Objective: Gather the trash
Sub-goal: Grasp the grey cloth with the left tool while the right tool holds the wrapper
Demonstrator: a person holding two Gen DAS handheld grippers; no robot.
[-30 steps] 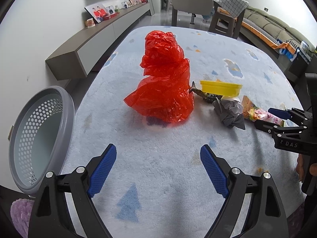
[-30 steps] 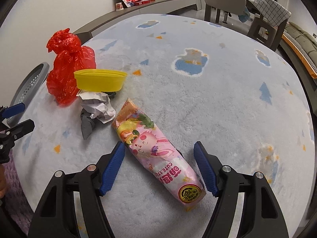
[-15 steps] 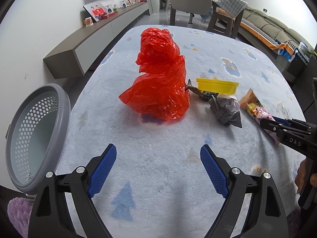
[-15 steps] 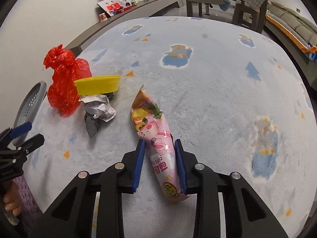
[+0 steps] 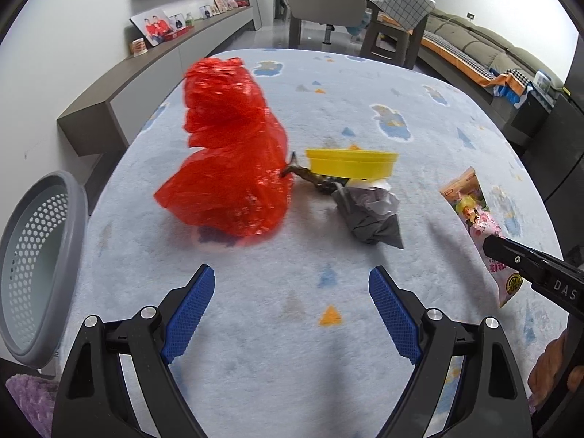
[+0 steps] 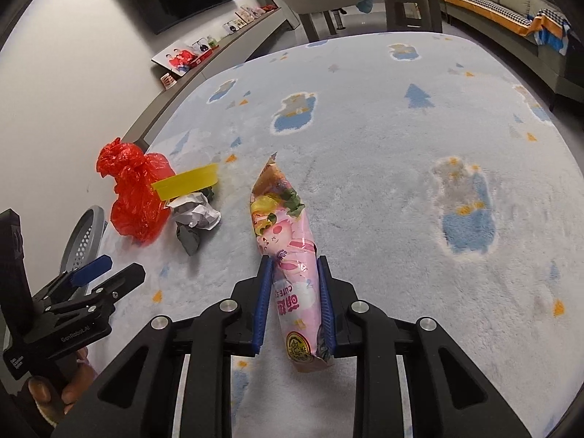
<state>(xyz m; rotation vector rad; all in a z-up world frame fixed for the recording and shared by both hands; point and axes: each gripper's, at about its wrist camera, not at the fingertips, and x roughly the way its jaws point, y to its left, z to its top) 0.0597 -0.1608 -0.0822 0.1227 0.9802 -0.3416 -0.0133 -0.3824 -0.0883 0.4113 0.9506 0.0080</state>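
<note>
Pinching the pink printed snack wrapper [image 6: 288, 255] between its blue pads, the right hand-held gripper [image 6: 294, 273] holds it above the pale blue patterned rug [image 6: 401, 182]. The left hand-held gripper [image 5: 290, 299] hangs spread and empty before the crumpled red plastic bag [image 5: 230, 153], near the grey perforated basket [image 5: 33, 266].

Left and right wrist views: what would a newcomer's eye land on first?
The crumpled red plastic bag stands tall mid-rug, a yellow bowl and grey paper wad beside it. The right gripper is clamped on a pink snack packet. A grey perforated basket waits at the rug's left edge.
</note>
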